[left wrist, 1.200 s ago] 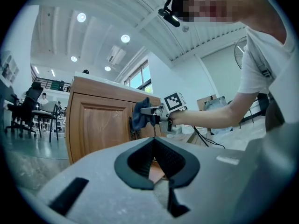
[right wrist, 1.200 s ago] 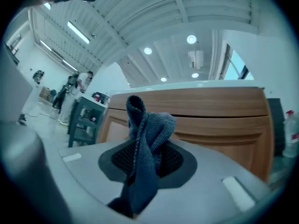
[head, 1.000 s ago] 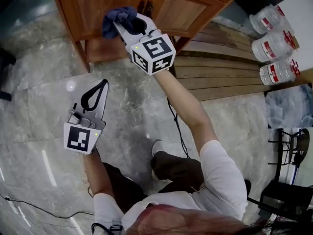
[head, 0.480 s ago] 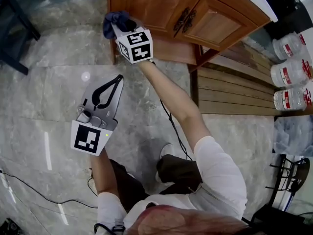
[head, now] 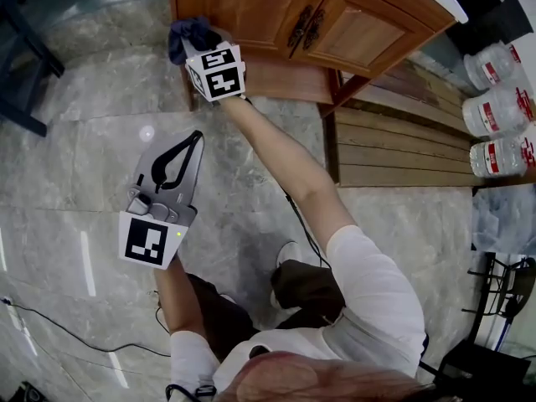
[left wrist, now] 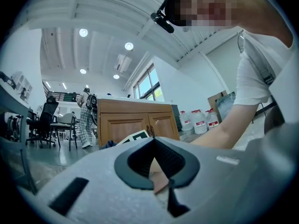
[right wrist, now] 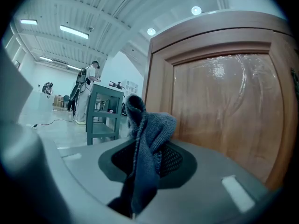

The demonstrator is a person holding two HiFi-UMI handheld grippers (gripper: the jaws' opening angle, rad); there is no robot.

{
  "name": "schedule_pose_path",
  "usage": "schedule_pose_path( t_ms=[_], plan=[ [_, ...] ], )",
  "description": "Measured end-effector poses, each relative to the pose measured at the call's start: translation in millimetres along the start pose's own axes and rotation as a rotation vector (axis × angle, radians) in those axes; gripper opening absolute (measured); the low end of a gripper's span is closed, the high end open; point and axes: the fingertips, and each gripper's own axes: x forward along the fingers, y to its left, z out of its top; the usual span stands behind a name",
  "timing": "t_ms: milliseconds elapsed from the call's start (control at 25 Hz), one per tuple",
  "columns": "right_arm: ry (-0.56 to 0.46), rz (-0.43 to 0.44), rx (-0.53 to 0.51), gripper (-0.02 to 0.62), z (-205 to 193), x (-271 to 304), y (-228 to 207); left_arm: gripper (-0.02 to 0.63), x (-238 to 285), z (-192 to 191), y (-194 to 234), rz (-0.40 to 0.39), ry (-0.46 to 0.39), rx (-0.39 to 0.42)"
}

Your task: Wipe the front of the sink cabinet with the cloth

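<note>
In the head view, the right tongs point(head: 191, 47) are stretched out to the cabinet point(head: 251, 7), clamped on a blue cloth point(head: 188, 33) at the left edge of the left door. The left tongs point(head: 195, 138) hang over the floor point(head: 75, 166), apart from the cabinet.

In the left gripper view, the jaws meet at their tips with nothing between them.

In the right gripper view, the cloth is pinched between the jaws and bunched just beside the door frame. Whether it touches the wood cannot be told.

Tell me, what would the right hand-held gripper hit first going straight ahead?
The right hand-held gripper's cloth would probably meet the sink cabinet front first, near its edge; depth is unclear.
</note>
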Motion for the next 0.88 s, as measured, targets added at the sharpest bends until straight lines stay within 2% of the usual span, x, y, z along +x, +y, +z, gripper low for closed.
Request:
schedule_pose_path(
  t_ms=[440,880],
  plan=[
    [0.016,-0.146,0.026,0.112,-15,-44,-71,0.005,12,-2,-9,-0.028,0.006,-0.003],
    [0.050,-0.283,-0.018,0.110,-38,-107,-141,0.005,38,-9,-28,-0.089,-0.003,-0.015]
  ],
)
